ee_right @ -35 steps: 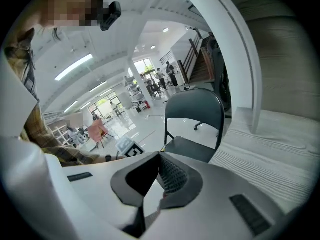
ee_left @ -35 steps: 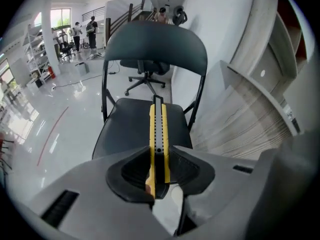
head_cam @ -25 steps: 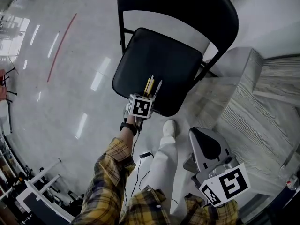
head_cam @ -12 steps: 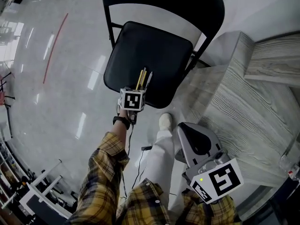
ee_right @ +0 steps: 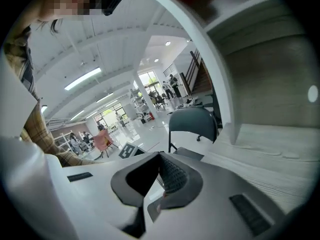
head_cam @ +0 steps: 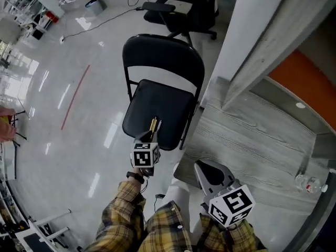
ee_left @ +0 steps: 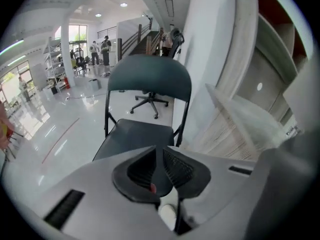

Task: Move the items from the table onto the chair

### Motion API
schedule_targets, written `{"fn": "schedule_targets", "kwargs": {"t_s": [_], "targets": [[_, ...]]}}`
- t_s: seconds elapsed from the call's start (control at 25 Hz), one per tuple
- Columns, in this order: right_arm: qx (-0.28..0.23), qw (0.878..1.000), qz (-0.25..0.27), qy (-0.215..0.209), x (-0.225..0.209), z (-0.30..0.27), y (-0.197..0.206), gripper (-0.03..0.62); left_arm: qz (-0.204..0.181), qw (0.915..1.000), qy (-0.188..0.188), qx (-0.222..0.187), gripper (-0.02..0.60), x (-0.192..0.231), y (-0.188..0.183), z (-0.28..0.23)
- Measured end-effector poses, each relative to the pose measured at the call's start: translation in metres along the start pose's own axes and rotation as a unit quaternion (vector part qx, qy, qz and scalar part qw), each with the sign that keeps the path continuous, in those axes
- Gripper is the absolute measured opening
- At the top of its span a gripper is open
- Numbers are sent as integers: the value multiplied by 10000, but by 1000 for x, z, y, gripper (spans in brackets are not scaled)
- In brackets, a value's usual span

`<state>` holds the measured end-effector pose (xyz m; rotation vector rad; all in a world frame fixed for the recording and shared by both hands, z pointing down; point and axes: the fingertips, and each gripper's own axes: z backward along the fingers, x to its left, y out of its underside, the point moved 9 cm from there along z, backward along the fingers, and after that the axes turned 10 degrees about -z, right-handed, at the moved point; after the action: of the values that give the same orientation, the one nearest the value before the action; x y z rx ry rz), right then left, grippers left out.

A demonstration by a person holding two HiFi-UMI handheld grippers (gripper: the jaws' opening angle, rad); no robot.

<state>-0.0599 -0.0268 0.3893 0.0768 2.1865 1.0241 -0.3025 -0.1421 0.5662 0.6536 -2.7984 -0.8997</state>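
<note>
A black folding chair (head_cam: 157, 106) stands on the glossy floor left of the grey wood table (head_cam: 262, 140); its seat shows nothing lying on it. My left gripper (head_cam: 153, 126) hovers over the seat's front edge, its jaws closing to a narrow gap with nothing between them; the left gripper view looks over the seat (ee_left: 135, 134) to the backrest. My right gripper (head_cam: 210, 173) sits low near the table's near corner, shut and empty. In the right gripper view the chair (ee_right: 192, 121) is ahead. A clear plastic bottle (head_cam: 310, 184) lies at the table's right edge.
A white pillar (head_cam: 252, 41) rises behind the table, with an orange panel (head_cam: 310, 83) to its right. A black office chair (head_cam: 184, 9) stands behind the folding chair. Cables and equipment lie on the far floor. The person's legs and shoe are below the grippers.
The head view has risen and pulled back, so chair and table look smaller. The left gripper stays over the seat's front with its jaws narrower. The right gripper keeps its place near the table corner.
</note>
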Motion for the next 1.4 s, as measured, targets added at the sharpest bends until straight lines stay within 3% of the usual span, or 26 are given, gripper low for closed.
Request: {"fn": "schedule_targets", "kwargs": {"t_s": [0.2,0.36,0.56,0.72,0.84,0.92,1.0,1.24,1.4], "targets": [[-374,9993,83,22,0,113,-19,17,-405,9950,424,-811,21,-100,-69,89],[-663,9972,220,284,-11,220,-23,17,-862,9800,1044,-1457,20,-213,-108,154],[-1305,9856,-78,1074,-50,360,4,17,-1599,9440,2183,-1890,20,-387,-122,203],[-1858,9615,-686,1905,-79,451,40,17,-2289,9026,3122,-1886,21,-517,-116,216],[-2180,9433,-1023,2282,-93,496,64,17,-2853,8733,3569,-1693,26,-587,-108,216],[-2323,9338,-1163,2460,-100,519,76,17,-3048,8633,3691,-1600,74,-622,-103,210],[-2434,9254,-1292,2601,-107,536,86,17,-3085,8632,3705,-1497,129,-649,-98,202],[-2611,9040,-1737,2907,-117,572,117,17,-3076,8783,3310,-1563,335,-704,-82,173],[-2658,8938,-2060,2969,-127,585,135,17,-3072,8852,3140,-1532,371,-729,-79,150]]}}
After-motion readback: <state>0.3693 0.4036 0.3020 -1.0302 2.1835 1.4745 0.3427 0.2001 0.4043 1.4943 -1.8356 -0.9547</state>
